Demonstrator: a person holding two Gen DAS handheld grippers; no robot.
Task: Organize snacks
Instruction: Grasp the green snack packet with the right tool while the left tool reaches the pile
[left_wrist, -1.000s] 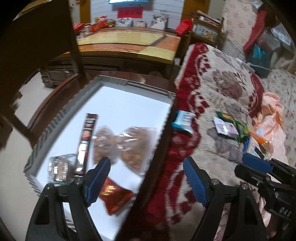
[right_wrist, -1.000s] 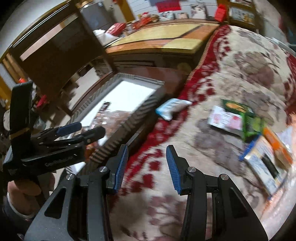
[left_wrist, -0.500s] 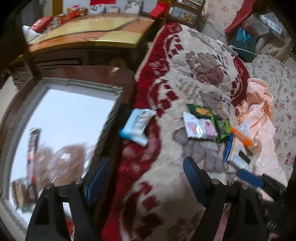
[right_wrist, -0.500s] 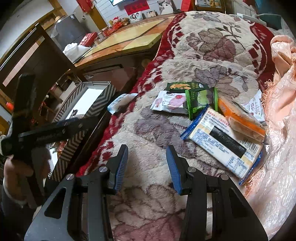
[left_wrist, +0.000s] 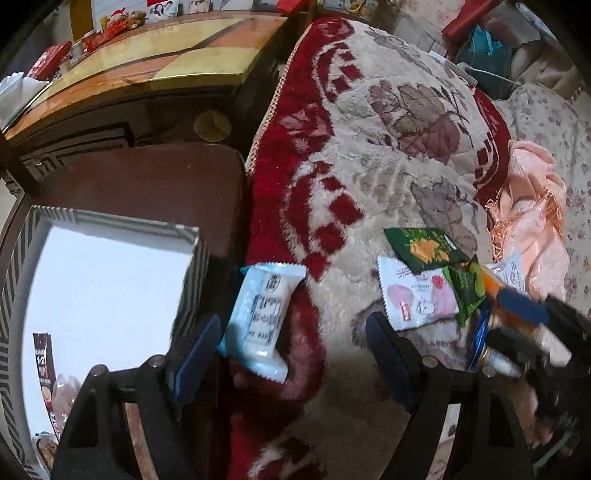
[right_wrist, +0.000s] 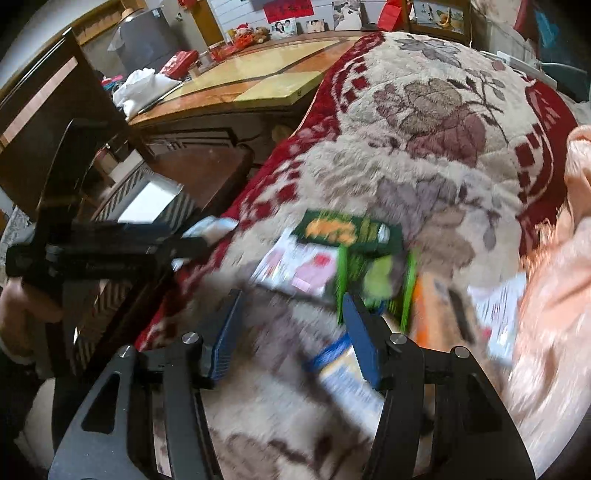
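Observation:
My left gripper (left_wrist: 291, 343) is open and empty, low over the blanket, with a light blue and white snack packet (left_wrist: 264, 317) lying just ahead of its left finger. A white and pink packet (left_wrist: 417, 297), a dark green packet (left_wrist: 424, 249) and a bright green packet (left_wrist: 467, 286) lie to the right. My right gripper (right_wrist: 291, 328) is open and empty, close over the white and pink packet (right_wrist: 299, 269) and bright green packet (right_wrist: 373, 280). The white box (left_wrist: 110, 280) with striped walls holds a coffee stick (left_wrist: 44, 369) and other snacks.
The snacks lie on a red and beige floral blanket (left_wrist: 369, 147). A dark wooden stool (left_wrist: 147, 181) bears the box. A wooden table (left_wrist: 147, 70) stands behind. A pink cloth (left_wrist: 532, 221) lies at the right. A blue-edged flat pack (right_wrist: 351, 376) and an orange packet (right_wrist: 424, 306) lie under my right gripper.
My left gripper swung from over the box to the blanket and closed in on the light blue packet. My right gripper moved forward and down toward the pile of packets.

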